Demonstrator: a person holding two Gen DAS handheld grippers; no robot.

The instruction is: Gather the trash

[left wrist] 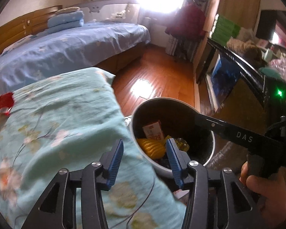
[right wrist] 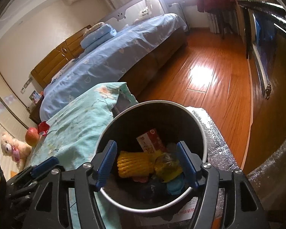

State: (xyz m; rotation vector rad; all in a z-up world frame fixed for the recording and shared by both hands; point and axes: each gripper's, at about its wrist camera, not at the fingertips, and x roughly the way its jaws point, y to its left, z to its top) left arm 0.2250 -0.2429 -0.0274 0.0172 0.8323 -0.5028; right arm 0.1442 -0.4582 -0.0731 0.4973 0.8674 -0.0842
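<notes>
Bin: a round, white-rimmed, dark-lined trash bin (right wrist: 200,126) is seen from above, standing just beside the corner of the mint-green floral bedspread (right wrist: 80,126) — everything below is placed against this bin.
Right gripper: the right gripper (right wrist: 146,164) is held directly over the bin's mouth, its blue ribbed pads (right wrist: 106,164) spread wide, nothing gripped between them.
Left gripper: the left gripper (left wrist: 145,162) is positioned at the bin's bedside rim, jaws wide apart and empty; one blue pad (left wrist: 115,161) is over the bedspread, the other over the bin's opening.
Inside the bin: a yellow foam fruit net (right wrist: 132,164) is lying at the middle, a red-and-white cardboard carton (right wrist: 150,140) is leaning behind it, a crumpled yellowish clear wrapper (right wrist: 167,165) is beside the net, and a blue scrap (right wrist: 174,186) is tucked at the near wall.
Left of the bin: a red crumpled wrapper (right wrist: 42,127) is left on the bedspread well apart from the bin, just beside a red-orange apple (right wrist: 32,137); a cream plush teddy bear (right wrist: 13,150) is found further out.
Right of the bin: a silver foil-textured mat (right wrist: 215,139) is spread against the bin's far side.
Beyond the bin: a polished wooden plank floor (right wrist: 209,57) is lit by glare, and a bed under a blue patterned sheet (right wrist: 112,57) is seen past the bedspread.
</notes>
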